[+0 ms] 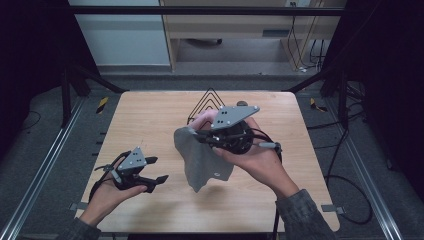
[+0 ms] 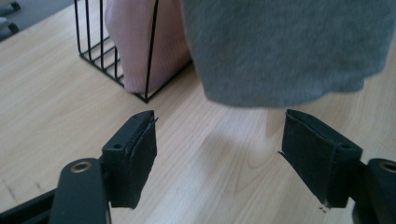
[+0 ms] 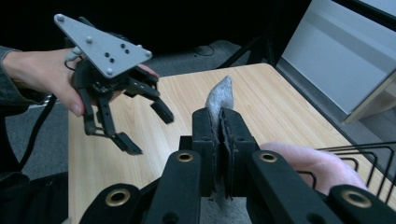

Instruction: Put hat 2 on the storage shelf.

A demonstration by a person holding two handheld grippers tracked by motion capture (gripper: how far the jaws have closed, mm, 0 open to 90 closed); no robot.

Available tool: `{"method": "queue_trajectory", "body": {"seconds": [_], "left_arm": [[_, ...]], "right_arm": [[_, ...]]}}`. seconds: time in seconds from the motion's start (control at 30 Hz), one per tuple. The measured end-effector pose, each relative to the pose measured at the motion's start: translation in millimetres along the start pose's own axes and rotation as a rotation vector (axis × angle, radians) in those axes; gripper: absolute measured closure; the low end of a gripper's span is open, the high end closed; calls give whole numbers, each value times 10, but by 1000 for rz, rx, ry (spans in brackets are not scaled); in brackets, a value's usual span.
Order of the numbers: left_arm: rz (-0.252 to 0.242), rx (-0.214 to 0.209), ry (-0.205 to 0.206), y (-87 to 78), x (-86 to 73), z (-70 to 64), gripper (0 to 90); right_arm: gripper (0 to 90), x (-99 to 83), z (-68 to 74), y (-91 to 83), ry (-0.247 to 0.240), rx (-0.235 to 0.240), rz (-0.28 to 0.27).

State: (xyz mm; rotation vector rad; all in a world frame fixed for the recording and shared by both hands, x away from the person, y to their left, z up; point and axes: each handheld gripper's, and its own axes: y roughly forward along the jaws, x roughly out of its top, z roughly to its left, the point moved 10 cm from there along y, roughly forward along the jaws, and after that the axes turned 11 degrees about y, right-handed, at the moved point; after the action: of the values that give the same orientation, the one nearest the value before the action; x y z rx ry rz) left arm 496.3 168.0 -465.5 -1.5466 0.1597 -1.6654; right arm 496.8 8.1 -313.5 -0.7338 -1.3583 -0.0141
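The right tool (image 1: 200,134) has the grey cloth (image 1: 202,162) pinched tight between its closed jaws, one corner poking up past the pads, the rest hanging limp above the table (image 1: 150,115). So the lift looks done; the second grip is not. The left tool (image 1: 152,170) hangs low to the side, jaws spread wide and empty. The cloth is soft, fuzzy fleece with a rounded hem. Behind it sits a black wire rack (image 2: 100,51) holding a pink knitted piece (image 2: 140,42). The table is pale wood grain.
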Motion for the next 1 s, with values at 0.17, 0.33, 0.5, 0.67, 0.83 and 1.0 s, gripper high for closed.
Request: {"method": "queue_trajectory", "body": {"seconds": [0.17, 0.33, 0.5, 0.67, 0.83, 1.0], "left_arm": [[-18, -1, 25, 57, 179, 42, 309], [-26, -4, 39, 169, 291, 100, 375], [-40, -10, 38, 245, 326, 131, 513], [-26, -60, 60, 329, 404, 49, 756], [-21, -57, 78, 295, 467, 20, 852], [1, -45, 95, 215, 540, 27, 857]], "right_arm": [[855, 6, 52, 60, -3, 19, 1], [855, 11, 116, 84, -10, 33, 4], [855, -7, 129, 78, -10, 35, 7], [854, -104, 50, 46, 14, 25, 10], [854, -200, -57, -17, 39, 4, 12], [854, -273, -206, -119, 66, -29, 6]]}}
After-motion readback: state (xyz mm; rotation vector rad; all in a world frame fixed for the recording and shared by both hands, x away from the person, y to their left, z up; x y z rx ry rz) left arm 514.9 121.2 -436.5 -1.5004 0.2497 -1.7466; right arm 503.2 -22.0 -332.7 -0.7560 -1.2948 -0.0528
